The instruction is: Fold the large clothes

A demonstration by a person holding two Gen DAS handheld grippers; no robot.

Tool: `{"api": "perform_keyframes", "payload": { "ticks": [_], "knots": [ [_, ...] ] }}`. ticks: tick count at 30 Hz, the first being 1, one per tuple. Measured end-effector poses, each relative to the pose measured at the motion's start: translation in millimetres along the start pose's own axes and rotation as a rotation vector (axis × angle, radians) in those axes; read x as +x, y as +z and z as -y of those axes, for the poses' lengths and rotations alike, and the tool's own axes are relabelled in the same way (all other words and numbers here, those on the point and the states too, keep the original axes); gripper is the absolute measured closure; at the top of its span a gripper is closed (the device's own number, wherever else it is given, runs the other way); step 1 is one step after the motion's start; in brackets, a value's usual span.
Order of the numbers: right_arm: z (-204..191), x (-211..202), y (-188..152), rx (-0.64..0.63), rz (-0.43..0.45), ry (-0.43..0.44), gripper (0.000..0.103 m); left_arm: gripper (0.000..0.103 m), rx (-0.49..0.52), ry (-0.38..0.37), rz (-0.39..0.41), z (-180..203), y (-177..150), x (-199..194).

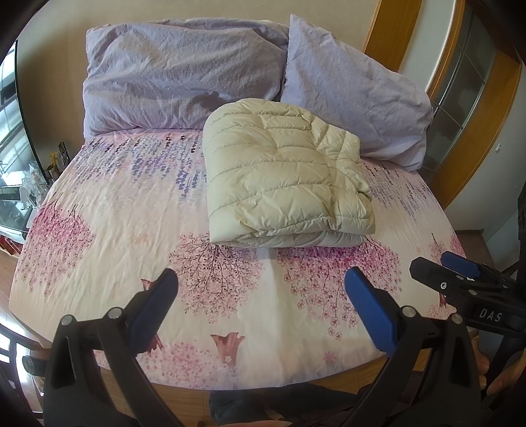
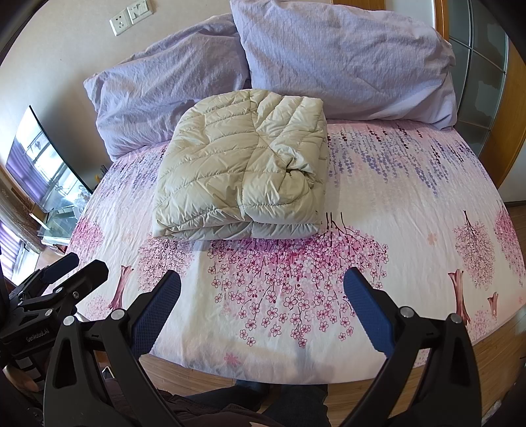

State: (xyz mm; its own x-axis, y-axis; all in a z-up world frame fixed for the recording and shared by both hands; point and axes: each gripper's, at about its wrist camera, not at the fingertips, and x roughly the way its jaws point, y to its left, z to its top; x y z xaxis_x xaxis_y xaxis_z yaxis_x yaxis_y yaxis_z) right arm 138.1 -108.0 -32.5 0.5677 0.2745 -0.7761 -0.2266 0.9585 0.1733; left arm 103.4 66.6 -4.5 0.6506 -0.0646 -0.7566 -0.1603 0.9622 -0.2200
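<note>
A cream quilted down jacket (image 1: 282, 174) lies folded into a thick rectangle on the bed, near the pillows; it also shows in the right wrist view (image 2: 243, 164). My left gripper (image 1: 261, 282) is open and empty, held over the near edge of the bed, well short of the jacket. My right gripper (image 2: 263, 282) is open and empty too, beside the left one at the same edge. The right gripper shows at the right of the left wrist view (image 1: 437, 262), and the left gripper at the left of the right wrist view (image 2: 82, 262).
The floral sheet (image 1: 115, 213) covers a round bed. Two lilac pillows (image 1: 184, 72) (image 1: 355, 105) lean at the head. A wooden frame with glass panels (image 1: 466, 82) stands on the right. A glass table and TV (image 2: 49, 157) are on the left. Wall sockets (image 2: 131, 14) sit above the pillows.
</note>
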Motion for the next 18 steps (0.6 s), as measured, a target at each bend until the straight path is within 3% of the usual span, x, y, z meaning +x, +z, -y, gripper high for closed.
{"api": "perform_keyframes", "payload": {
  "ticks": [18],
  "knots": [
    [0.1,0.2,0.7,0.000,-0.001,0.000,0.002,0.002,0.008,-0.003,-0.004,1.3,2.3,1.2]
  ]
}}
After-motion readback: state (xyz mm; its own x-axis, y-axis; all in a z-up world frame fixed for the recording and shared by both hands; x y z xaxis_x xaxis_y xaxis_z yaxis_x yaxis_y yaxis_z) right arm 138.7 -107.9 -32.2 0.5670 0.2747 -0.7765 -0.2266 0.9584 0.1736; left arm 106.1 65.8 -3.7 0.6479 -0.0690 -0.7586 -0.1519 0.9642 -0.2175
